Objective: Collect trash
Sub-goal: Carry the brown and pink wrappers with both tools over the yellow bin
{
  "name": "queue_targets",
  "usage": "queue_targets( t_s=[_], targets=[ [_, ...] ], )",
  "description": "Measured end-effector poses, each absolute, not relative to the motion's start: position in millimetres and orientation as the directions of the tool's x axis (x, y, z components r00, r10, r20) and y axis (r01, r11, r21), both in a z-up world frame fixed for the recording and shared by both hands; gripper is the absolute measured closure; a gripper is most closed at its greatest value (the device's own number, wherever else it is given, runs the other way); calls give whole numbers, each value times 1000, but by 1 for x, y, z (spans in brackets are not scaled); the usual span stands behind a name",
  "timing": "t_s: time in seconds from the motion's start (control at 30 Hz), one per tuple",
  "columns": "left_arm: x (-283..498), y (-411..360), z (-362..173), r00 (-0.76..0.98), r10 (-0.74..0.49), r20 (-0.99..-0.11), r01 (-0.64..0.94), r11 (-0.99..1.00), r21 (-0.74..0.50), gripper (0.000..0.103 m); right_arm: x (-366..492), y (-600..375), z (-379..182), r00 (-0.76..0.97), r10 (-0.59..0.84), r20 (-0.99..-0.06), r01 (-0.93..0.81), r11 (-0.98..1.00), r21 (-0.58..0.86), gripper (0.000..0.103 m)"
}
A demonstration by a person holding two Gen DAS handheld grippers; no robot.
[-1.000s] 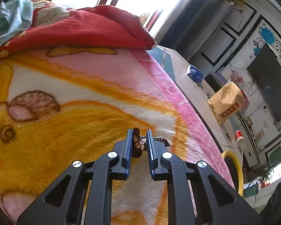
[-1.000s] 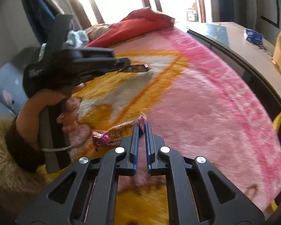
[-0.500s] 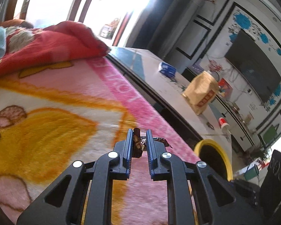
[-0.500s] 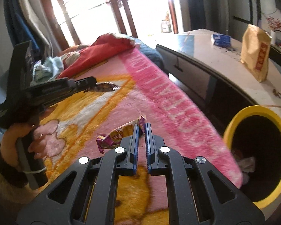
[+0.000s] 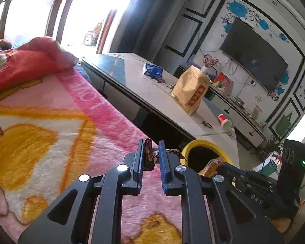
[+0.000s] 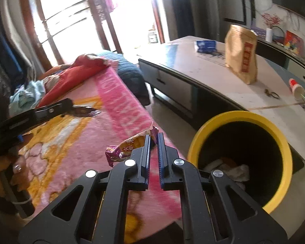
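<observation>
My left gripper (image 5: 150, 143) is shut on a dark brown crinkled wrapper (image 5: 149, 156), held above the pink and yellow blanket (image 5: 50, 126). The same wrapper (image 6: 84, 111) shows at the left of the right wrist view, pinched in the left gripper (image 6: 71, 103). My right gripper (image 6: 154, 137) is shut on one end of an orange and purple snack wrapper (image 6: 130, 145), which sticks out to the left. A yellow-rimmed bin (image 6: 242, 158) stands just right of it, with crumpled white trash at its bottom. The bin (image 5: 205, 152) also appears beyond the left fingertips.
A low table (image 6: 223, 77) stands behind the bin with a tan paper bag (image 6: 242, 55), a blue packet (image 6: 206, 45), a paper cup (image 6: 296, 86) and scissors (image 6: 271, 94). A red quilt (image 6: 75, 75) lies at the blanket's far end. A person's hand (image 6: 12, 168) grips the left tool.
Both grippers have swung right and risen, still holding their wrappers. The yellow bin has come into full view beside the right gripper, and the table and TV wall now fill the left view.
</observation>
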State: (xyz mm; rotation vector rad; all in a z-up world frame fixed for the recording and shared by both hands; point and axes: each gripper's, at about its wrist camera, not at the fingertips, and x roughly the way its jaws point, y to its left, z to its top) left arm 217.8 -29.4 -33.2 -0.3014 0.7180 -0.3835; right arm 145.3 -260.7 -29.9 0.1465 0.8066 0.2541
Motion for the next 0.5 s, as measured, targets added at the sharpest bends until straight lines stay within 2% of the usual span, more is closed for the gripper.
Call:
queue_targets(
  t_s=[0.5],
  targets=[
    [209, -76, -25, 656, -492, -572, 335, 869, -363, 89, 137, -337, -28, 709, 151, -689, 1, 977, 215, 99]
  ],
)
